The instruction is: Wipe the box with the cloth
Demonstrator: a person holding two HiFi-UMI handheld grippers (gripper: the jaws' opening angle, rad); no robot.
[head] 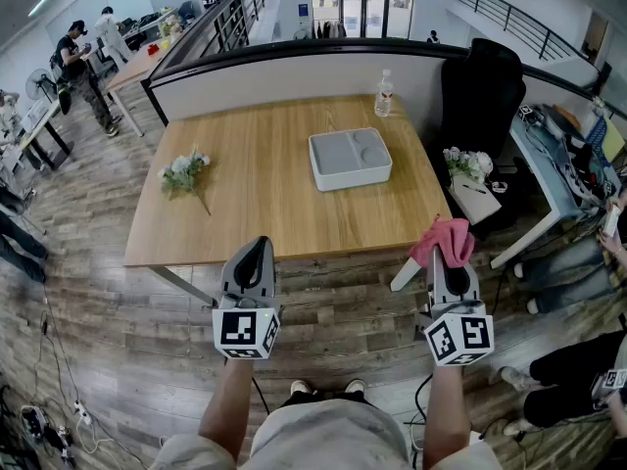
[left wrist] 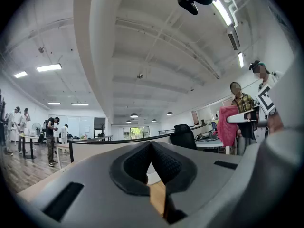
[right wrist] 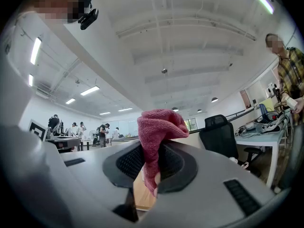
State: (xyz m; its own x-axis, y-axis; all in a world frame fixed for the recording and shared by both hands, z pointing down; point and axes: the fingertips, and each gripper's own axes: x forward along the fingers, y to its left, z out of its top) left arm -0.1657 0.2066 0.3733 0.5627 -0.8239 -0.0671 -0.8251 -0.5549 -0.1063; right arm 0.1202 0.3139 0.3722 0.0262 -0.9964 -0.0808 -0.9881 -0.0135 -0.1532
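A grey box [head: 350,158] with compartments lies on the wooden table [head: 265,194], right of its middle. My right gripper [head: 446,246] is shut on a pink cloth [head: 444,238], held off the table's front right corner; the cloth [right wrist: 156,137] bunches up out of the jaws in the right gripper view. My left gripper [head: 253,255] hangs just before the table's front edge, shut with nothing between its pads [left wrist: 161,163]. Both grippers point upward and stand well short of the box.
A small bunch of white flowers [head: 184,172] lies at the table's left. A water bottle [head: 384,94] stands at the back edge by the partition [head: 294,67]. A black office chair [head: 480,96], another flower bunch [head: 466,163] and a desk [head: 549,164] crowd the right side. People stand around.
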